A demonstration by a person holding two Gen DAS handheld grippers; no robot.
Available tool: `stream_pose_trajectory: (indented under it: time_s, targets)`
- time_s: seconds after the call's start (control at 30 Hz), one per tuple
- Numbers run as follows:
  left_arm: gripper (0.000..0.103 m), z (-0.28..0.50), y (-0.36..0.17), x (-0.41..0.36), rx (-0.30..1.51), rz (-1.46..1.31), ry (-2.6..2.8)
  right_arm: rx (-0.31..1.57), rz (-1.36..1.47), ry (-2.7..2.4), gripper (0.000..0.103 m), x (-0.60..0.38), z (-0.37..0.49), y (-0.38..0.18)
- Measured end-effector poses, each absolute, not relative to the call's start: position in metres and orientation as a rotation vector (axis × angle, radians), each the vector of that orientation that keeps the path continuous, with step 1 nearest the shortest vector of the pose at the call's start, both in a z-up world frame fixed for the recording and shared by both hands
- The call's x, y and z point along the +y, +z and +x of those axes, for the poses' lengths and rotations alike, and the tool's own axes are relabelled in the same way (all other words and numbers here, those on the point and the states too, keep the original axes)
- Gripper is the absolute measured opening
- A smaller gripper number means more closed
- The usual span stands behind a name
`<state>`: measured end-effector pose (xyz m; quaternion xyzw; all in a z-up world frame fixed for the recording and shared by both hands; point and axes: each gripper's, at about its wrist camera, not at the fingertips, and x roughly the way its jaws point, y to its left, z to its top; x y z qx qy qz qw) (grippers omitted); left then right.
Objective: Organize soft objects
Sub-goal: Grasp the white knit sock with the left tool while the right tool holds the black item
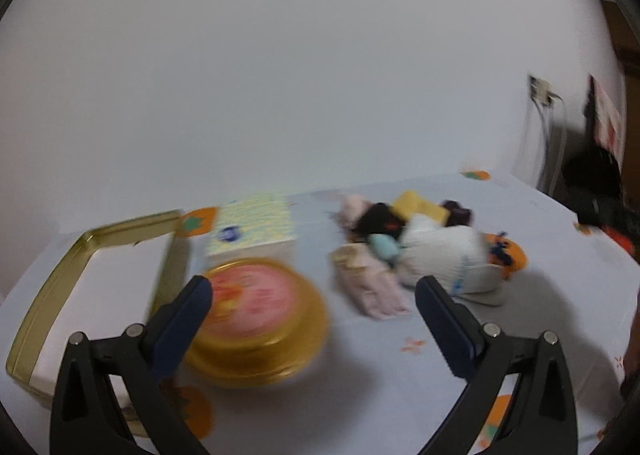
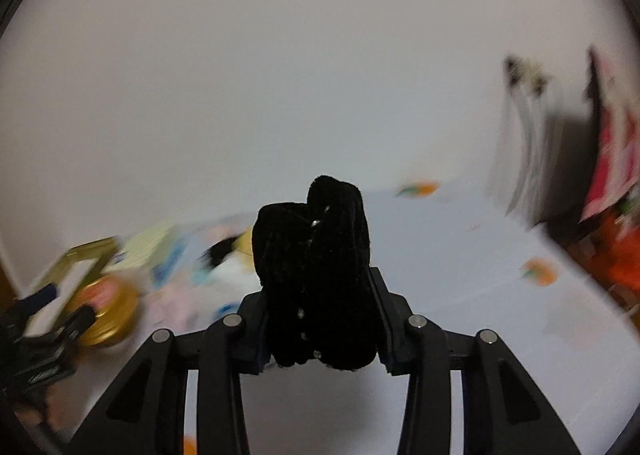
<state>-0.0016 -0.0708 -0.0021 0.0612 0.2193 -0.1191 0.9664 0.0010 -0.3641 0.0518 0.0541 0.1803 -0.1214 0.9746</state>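
Note:
A pile of soft objects [image 1: 420, 243] lies on the table: a white bundle [image 1: 444, 255], a pink roll [image 1: 372, 287], yellow, teal, black and orange pieces. My left gripper [image 1: 314, 295] is open and empty above the table, between a round gold tin with a pink lid [image 1: 256, 315] and the pile. My right gripper [image 2: 320, 295] is shut on a black fuzzy cloth [image 2: 316, 275] and holds it above the table. The left gripper [image 2: 60, 307] shows blurred at the left of the right wrist view.
An open gold rectangular tin [image 1: 80, 263] stands at the left. A patterned yellow box [image 1: 252, 227] sits behind the round tin. The tablecloth [image 1: 540, 275] is white with orange prints. Dark and red items [image 2: 608, 215] stand at the table's right edge.

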Motion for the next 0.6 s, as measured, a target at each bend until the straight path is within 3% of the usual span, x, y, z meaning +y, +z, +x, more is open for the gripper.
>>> stream_pose_trajectory:
  time_s: [0.17, 0.4, 0.6]
  targets:
    - [0.102, 0.015, 0.000, -0.124, 0.501, 0.152, -0.346, 0.298, 0.170, -0.318, 0.043, -0.389, 0.004, 0.046]
    - [0.083, 0.051, -0.015, -0.185, 0.664, 0.186, -0.336, 0.288, 0.269, -0.346, 0.043, -0.407, 0.000, 0.036]
    - [0.078, 0.077, -0.036, -0.206, 0.822, 0.145, -0.265, 0.326, 0.284, -0.298, 0.043, -0.404, 0.007, 0.029]
